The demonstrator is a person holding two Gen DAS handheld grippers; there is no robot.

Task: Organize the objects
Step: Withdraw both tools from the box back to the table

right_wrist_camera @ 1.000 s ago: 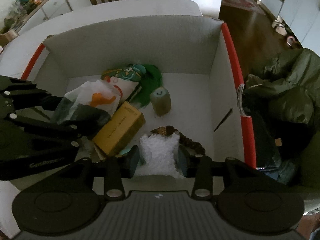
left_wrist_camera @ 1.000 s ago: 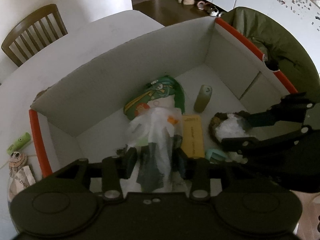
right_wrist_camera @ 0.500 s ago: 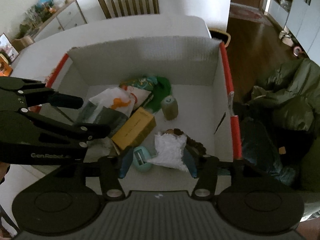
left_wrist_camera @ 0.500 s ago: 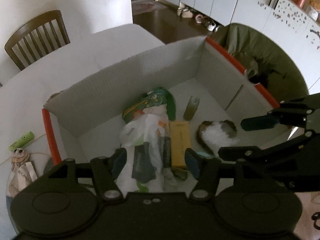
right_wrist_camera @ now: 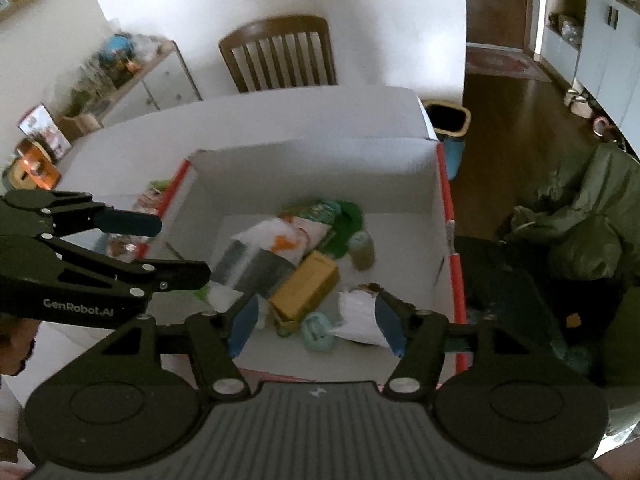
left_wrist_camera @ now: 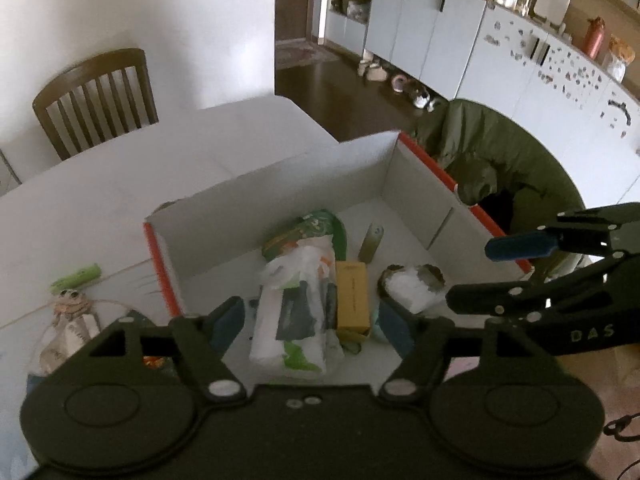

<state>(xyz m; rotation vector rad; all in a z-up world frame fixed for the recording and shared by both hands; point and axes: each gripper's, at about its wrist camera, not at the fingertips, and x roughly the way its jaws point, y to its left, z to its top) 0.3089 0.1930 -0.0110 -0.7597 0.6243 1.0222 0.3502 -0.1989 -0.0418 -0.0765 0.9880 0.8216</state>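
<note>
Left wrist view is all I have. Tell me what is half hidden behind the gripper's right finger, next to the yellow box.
Observer: A small teal round thing lies on the floor of the cardboard box, at the near end of the yellow box.
Operator: Confirm the right gripper is empty.
Observer: In its own camera the right gripper is open and holds nothing. The white crumpled bag lies on the box floor below it.
Operator: Report where my left gripper hangs.
Observer: The left gripper is open above the left edge of the cardboard box, with its fingers pointing inward.
</note>
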